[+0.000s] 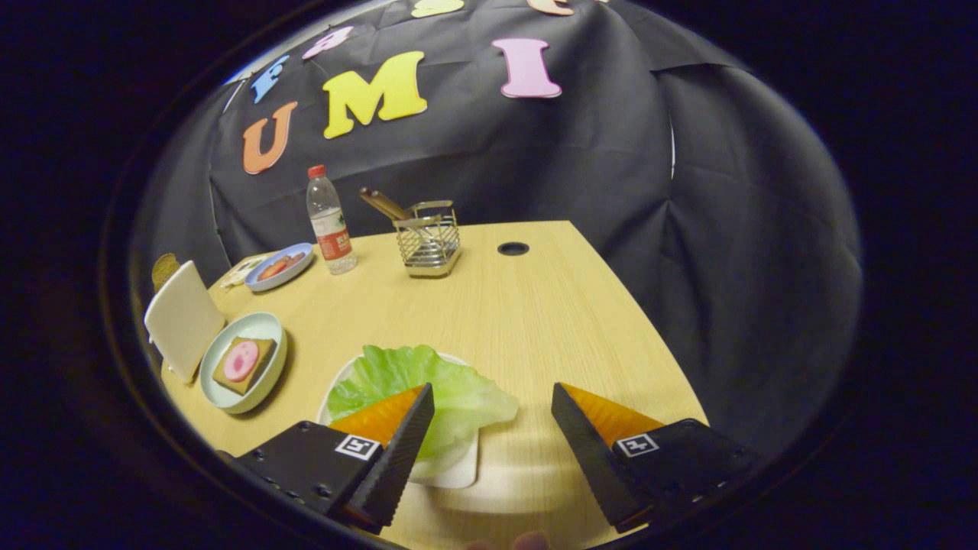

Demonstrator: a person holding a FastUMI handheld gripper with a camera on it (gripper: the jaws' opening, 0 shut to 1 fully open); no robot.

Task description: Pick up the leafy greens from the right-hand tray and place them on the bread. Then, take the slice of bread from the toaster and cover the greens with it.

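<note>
Gripper fingers are spread wide apart — nothing is between them. The lettuce leaf lies on a white tray, under and just beyond the left finger, clear of the right one. Farther left, a bowl holds the bread, topped with a pink slice — well apart from the fingers.

gripper camera looks steeply down, close over the table.

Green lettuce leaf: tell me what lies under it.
The green lettuce leaf lies on a white tray; the tray's middle is covered. The open hand-held gripper hovers above, one finger over the leaf.
</note>
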